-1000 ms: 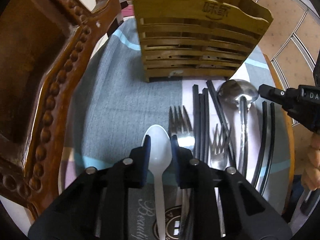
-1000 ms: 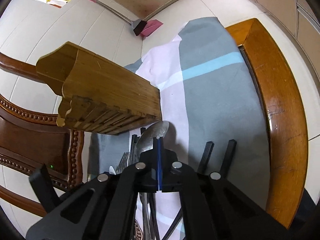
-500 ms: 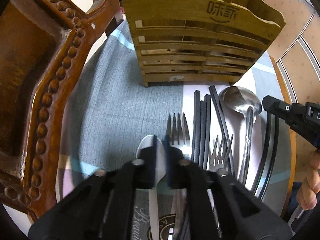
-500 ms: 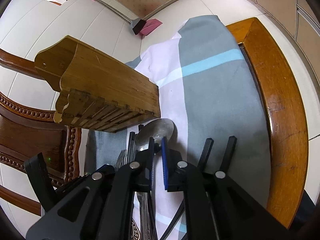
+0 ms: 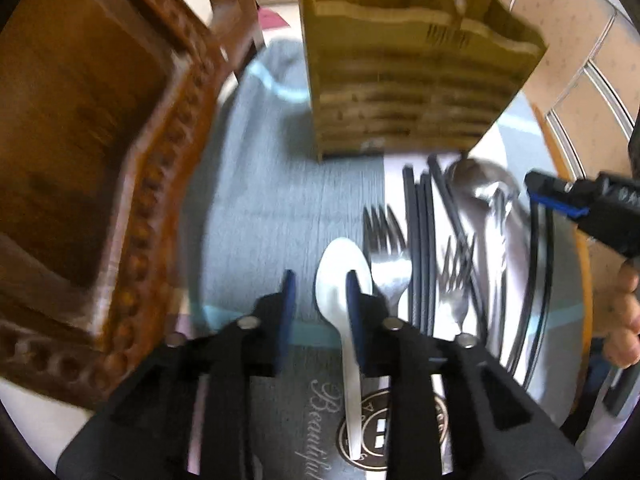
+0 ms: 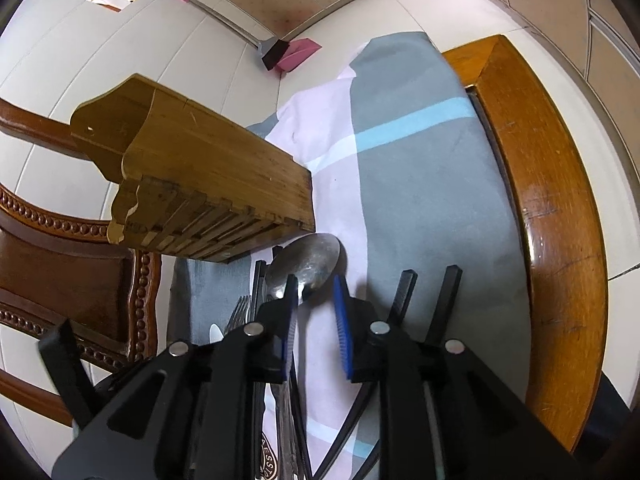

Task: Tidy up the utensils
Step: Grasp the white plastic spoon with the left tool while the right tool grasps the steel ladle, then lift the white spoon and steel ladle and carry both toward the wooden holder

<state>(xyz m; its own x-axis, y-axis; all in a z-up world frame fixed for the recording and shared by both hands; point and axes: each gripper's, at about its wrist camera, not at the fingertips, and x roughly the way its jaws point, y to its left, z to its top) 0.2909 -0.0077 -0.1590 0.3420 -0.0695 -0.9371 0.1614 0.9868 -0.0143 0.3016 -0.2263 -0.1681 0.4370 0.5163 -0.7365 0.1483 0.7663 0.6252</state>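
Observation:
A white plastic spoon (image 5: pixel 340 264) lies on the cloth, its bowl toward the slatted wooden utensil holder (image 5: pixel 408 80). My left gripper (image 5: pixel 320 284) hovers over it, jaws opening; the bowl sits by the right finger, not pressed. To the right lie two metal forks (image 5: pixel 386 248), black chopsticks (image 5: pixel 420 240) and a large metal spoon (image 5: pixel 484 188). My right gripper (image 6: pixel 316 292) hangs over that metal spoon (image 6: pixel 308 260), jaws opening, pads clear of it. The wooden holder (image 6: pixel 200 172) stands just beyond. The left wrist view is blurred.
A carved wooden chair (image 5: pixel 100 160) stands close on the left. Grey, pink and blue cloth (image 6: pixel 420 200) covers the table, whose wooden rim (image 6: pixel 560 220) runs along the right. Two more black chopsticks (image 6: pixel 404 292) lie right of my right gripper. A hand (image 5: pixel 624 320) shows at the right edge.
My left gripper closed over the white spoon's bowl, then reopened and shifted left, so the spoon now sits by its right finger. My right gripper went from shut to open.

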